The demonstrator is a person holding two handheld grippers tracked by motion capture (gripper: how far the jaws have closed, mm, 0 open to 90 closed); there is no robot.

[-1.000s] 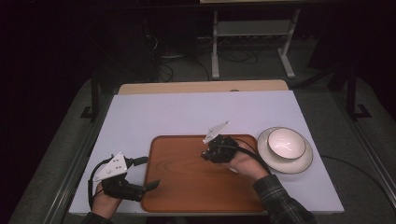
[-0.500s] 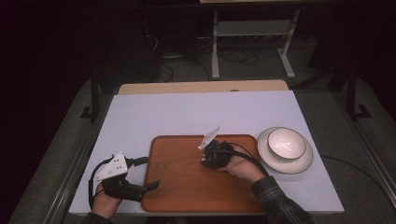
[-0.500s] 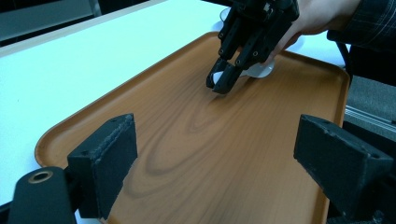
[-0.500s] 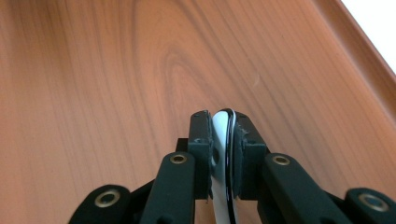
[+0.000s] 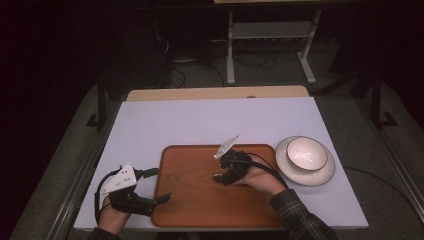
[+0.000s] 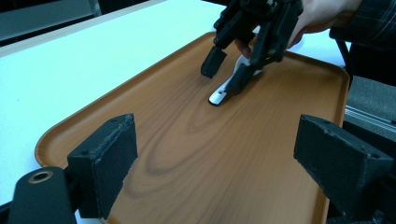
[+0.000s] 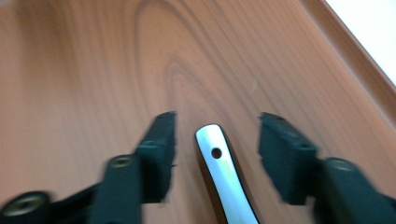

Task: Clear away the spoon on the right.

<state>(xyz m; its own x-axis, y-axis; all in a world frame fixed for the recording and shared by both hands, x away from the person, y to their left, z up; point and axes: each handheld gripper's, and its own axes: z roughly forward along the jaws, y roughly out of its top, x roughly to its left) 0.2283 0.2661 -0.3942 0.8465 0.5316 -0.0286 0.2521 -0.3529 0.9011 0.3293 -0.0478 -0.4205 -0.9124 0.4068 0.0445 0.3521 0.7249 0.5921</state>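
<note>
A white utensil handle (image 7: 219, 168) with a small hole lies flat on the wooden tray (image 5: 200, 200). It sits between the jaws of my right gripper (image 7: 217, 135), which have just been opening; the pads stand apart from it on both sides. In the left gripper view the same handle (image 6: 219, 95) rests on the tray (image 6: 187, 154) under my right gripper (image 6: 226, 74). From above, my right gripper (image 5: 220, 177) points down at the tray's middle. My left gripper (image 5: 162, 198) is open and holds nothing at the tray's left edge, its jaws (image 6: 219, 135) spread wide over the wood.
A white bowl (image 5: 306, 152) stands on a plate (image 5: 300, 175) just right of the tray. The white table top (image 5: 210, 125) stretches beyond the tray. A metal stand (image 5: 270, 45) and cables lie on the dark floor behind.
My right hand has sunk a little toward the tray and shifted slightly nearer. The left hand has stayed where it was.
</note>
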